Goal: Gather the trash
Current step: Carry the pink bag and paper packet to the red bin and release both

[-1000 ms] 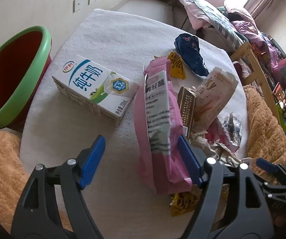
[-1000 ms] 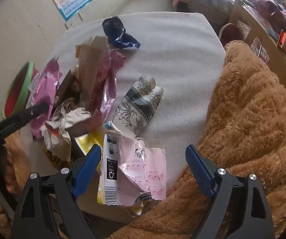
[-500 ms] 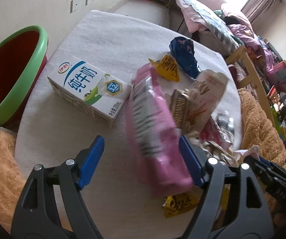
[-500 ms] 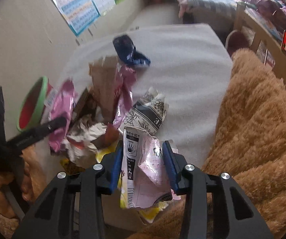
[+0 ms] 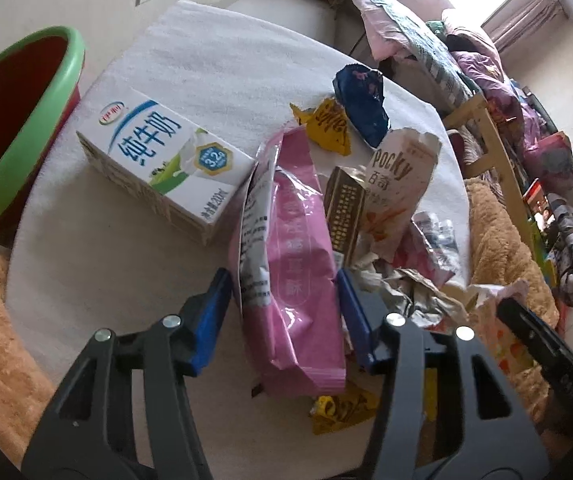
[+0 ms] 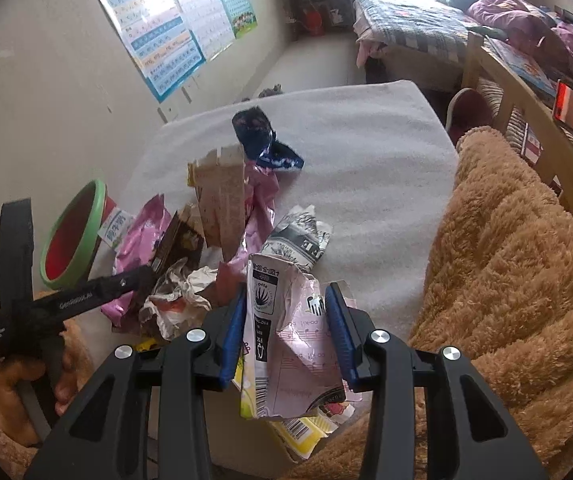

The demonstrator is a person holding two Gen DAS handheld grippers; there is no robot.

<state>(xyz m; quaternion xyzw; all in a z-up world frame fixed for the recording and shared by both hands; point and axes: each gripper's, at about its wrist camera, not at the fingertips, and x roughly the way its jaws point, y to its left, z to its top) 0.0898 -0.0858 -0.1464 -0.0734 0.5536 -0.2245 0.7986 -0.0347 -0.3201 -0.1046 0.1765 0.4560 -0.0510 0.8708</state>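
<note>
A white cloth-covered table (image 5: 214, 64) carries a heap of snack rubbish toward its near right corner, with a tan plush blanket (image 6: 518, 264) along its right edge and a red tub with a green rim (image 5: 14, 120) standing just off its left edge. A white milk carton (image 5: 158, 164) lies on its side near the left edge, apart from the heap. The left gripper (image 5: 284, 312) has just been closing: its blue pads now sit against both sides of a long pink snack bag (image 5: 294, 264), which stands up between them at the near side of the heap; whether they press hard I cannot tell. Just beyond the bag lean a brown box (image 5: 344, 212) and a torn Pocky packet (image 5: 398, 188), with a yellow wrapper (image 5: 328, 126) and a dark blue wrapper (image 5: 360, 104) farther toward the middle. The right gripper (image 6: 284, 334) is nearly closed, pads clamped on a crumpled pink-and-white carton (image 6: 290, 336) at the near edge, over a yellow packet (image 6: 302, 432). A black-and-white wrapper (image 6: 298, 240) lies just behind.
</note>
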